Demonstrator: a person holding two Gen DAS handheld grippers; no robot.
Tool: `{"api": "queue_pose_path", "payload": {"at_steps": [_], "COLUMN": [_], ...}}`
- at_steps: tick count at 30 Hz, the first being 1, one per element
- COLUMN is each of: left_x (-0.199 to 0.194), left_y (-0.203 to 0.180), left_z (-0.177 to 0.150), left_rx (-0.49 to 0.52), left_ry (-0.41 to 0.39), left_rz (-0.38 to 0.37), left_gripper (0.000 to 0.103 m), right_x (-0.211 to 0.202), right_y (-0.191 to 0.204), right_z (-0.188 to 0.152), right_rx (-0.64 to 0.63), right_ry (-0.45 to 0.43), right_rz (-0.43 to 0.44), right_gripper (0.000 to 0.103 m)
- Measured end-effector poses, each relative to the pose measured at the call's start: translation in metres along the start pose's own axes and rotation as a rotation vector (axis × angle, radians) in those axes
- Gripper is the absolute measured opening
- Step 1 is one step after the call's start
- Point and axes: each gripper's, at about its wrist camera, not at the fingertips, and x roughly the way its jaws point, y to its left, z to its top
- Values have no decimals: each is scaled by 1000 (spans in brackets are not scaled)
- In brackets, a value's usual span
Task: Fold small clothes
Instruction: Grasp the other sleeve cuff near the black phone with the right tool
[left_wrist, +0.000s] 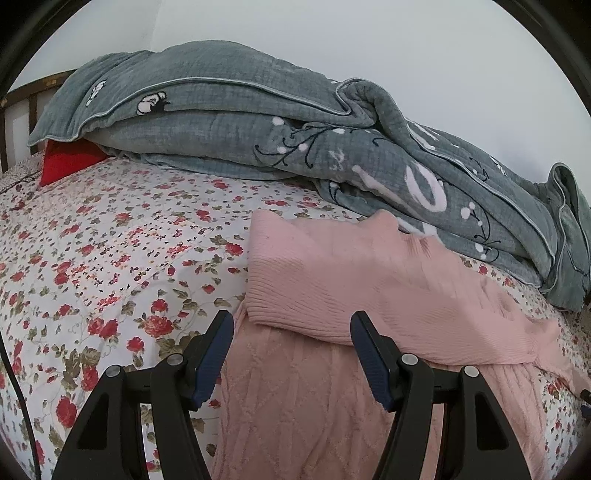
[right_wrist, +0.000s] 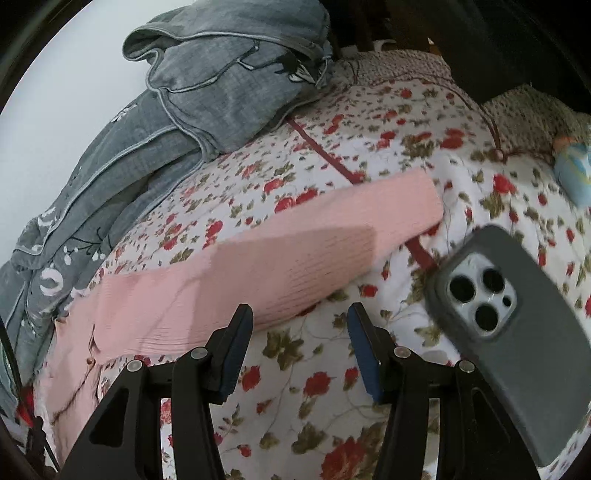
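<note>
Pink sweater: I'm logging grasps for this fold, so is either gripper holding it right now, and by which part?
Neither. The left gripper and right gripper are both open, with nothing between their fingers; the pink sweater lies loose on the bed.

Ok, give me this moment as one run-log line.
left tongs: open, over pink sweater | right tongs: open, empty | sleeve: spread on floral bedspread | phone: lower right

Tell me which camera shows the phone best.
The right wrist view. The phone fills its right side, lying camera side up in a dark case on the floral bedspread, near the open right tool. The left wrist view doesn't show it at all.
</note>
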Motion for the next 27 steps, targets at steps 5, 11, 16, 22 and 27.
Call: {"api": "queue_pose_path", "payload": {"at_steps": [5,11,16,22,27], "left_x": [2,4,4,4,4], "left_y": [2,3,4,4,5], "left_z": [1,1,1,0,1], "left_rx": [-15,-19,-28,-27,-28], "left_ry": [8,19,21,18,21], "left_rz": [3,-3,-6,-7,-10], "left_gripper": [64,64,64,64,64], "right_x": [13,16,8,-19,-2], "right_y": [-1,-9,-18,3,-4], "right_z": [8,18,25,28,39], "right_rx": [-6,45,80,-21,13], "right_ry": [-4,-50,-103,-245,-180], "right_rz": [7,-24,-14,-68,-115], "right_gripper": [60,42,17,12,19]}}
